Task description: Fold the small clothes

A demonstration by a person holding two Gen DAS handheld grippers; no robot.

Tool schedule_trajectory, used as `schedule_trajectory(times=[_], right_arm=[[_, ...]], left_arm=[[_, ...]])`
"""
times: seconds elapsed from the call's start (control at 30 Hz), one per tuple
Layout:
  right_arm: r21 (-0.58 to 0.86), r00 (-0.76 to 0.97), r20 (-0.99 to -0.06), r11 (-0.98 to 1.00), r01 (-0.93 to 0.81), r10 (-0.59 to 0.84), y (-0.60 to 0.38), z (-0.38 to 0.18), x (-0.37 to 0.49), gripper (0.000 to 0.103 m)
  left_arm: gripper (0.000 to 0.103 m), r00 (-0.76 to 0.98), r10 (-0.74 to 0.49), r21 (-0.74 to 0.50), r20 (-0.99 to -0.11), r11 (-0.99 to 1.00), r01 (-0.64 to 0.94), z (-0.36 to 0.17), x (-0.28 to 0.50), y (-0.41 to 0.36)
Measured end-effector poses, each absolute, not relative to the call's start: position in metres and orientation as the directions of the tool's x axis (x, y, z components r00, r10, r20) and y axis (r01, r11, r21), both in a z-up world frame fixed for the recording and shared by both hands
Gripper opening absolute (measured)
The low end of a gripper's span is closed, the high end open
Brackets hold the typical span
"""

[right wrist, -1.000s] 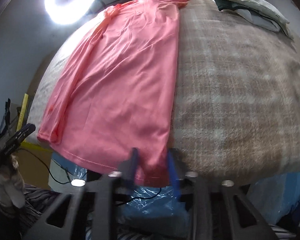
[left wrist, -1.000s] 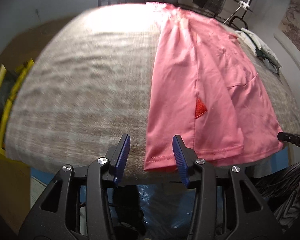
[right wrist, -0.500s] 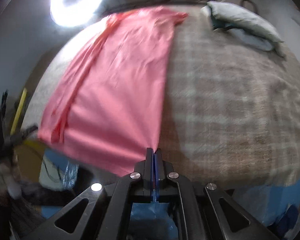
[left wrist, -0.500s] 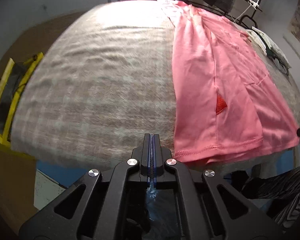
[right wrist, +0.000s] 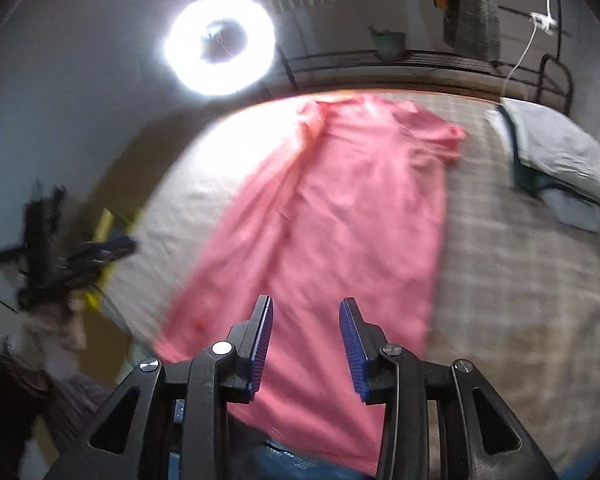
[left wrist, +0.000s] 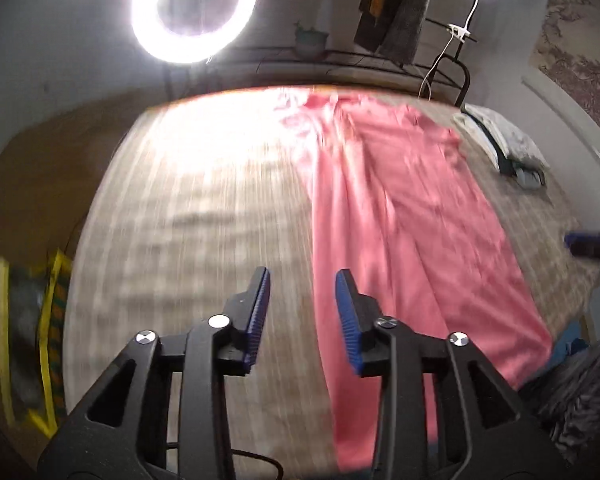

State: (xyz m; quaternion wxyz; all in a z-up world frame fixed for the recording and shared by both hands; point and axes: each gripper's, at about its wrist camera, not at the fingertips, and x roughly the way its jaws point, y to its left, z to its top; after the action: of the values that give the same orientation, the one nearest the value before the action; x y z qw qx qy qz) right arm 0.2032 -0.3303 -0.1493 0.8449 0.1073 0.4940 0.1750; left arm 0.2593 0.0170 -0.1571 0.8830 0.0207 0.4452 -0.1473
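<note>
My left tool (left wrist: 302,280) hangs over the table (left wrist: 188,232) with its blue-padded jaws spread apart and nothing between them. The pink garment (left wrist: 400,220) lies lengthwise on the checked cloth, its left edge running just beside my right-hand pad. The picture is smeared by motion. A ring light (left wrist: 194,10) glares beyond the far edge, and a folded pile of clothes (left wrist: 504,144) sits at the far right.

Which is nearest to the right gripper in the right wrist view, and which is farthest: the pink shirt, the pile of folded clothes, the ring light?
From the right gripper:
1. Pink shirt, directly under the open jaws.
2. Pile of folded clothes, far right on the bed.
3. Ring light, beyond the bed, upper left.
</note>
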Motion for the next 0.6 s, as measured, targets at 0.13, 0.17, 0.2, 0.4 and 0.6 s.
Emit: schedule_trajectory(times=[0.13,0.17,0.2,0.4,0.6], right_arm=[[0.455,0.419,-0.764,0.870,-0.188,0.490,-0.294,-0.159,0.228,0.037],[0.477,0.411,-0.755,0.858,-0.188,0.510,-0.282,-0.164,0.233,0.037],[0.498,0.403,-0.749,0.848,-0.181,0.526,-0.270,-0.170,0.238,0.037],[0.521,0.386,-0.749,0.838,-0.160,0.539,-0.192,-0.212,0.276,0.037],[0.472,0.385,-0.789,0.873,-0.121,0.479,-0.149,-0.255,0.303,0.040]], left_arm=[[0.035,0.529,-0.301,-0.176,-0.794,0.945,0.275,-0.160,0.345,0.024],[0.035,0.523,-0.308,-0.192,-0.794,0.945,0.265,-0.163,0.366,0.026],[0.035,0.521,-0.311,-0.201,-0.795,0.945,0.257,-0.166,0.380,0.028],[0.035,0.500,-0.339,-0.250,-0.797,0.938,0.239,-0.190,0.502,0.018],[0.047,0.461,-0.365,-0.314,-0.809,0.931,0.185,-0.231,0.600,-0.002]])
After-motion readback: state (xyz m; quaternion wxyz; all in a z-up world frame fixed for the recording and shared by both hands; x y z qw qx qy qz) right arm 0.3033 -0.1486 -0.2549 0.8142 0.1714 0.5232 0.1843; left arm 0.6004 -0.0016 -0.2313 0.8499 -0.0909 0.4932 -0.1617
